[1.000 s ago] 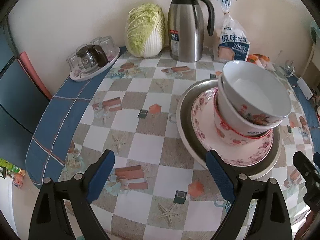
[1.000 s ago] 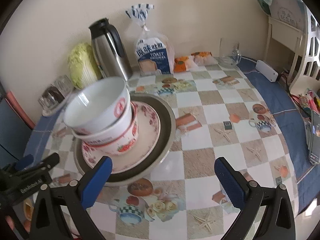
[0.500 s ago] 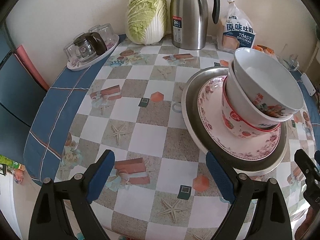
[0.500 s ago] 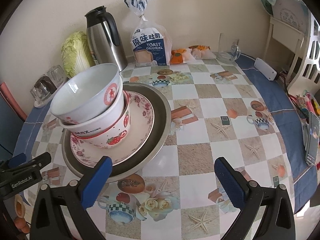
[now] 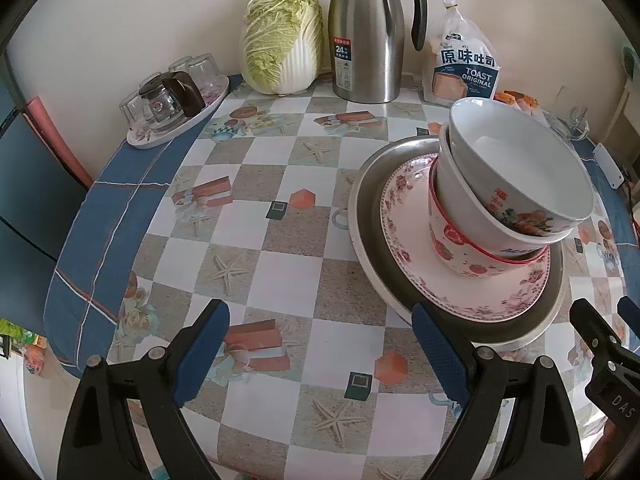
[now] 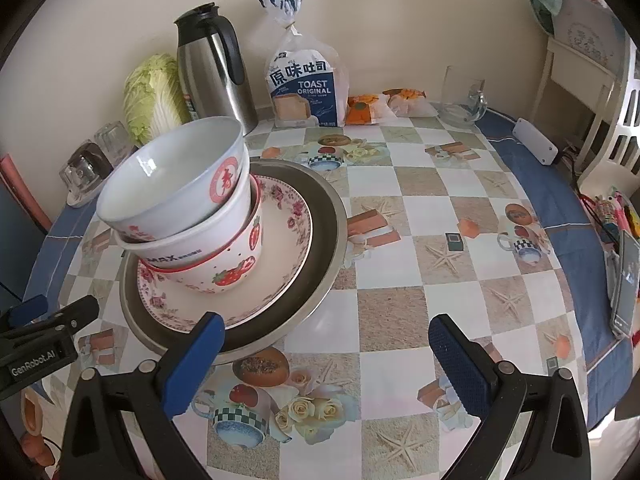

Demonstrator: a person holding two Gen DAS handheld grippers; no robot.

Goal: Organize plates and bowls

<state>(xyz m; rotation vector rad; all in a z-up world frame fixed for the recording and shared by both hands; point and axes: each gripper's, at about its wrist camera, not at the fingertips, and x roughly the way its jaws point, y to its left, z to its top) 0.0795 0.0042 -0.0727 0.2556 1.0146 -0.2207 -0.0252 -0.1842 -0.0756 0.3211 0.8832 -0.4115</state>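
While both claws hang spread wide and empty, the left claw [image 5: 320,344] has the stack of bowls [image 5: 508,196] ahead to its right, and the right claw [image 6: 324,354] has it ahead-left. Plates [image 6: 288,240] sit beneath on the checkered tabletop [image 6: 420,208], against a cream wall.
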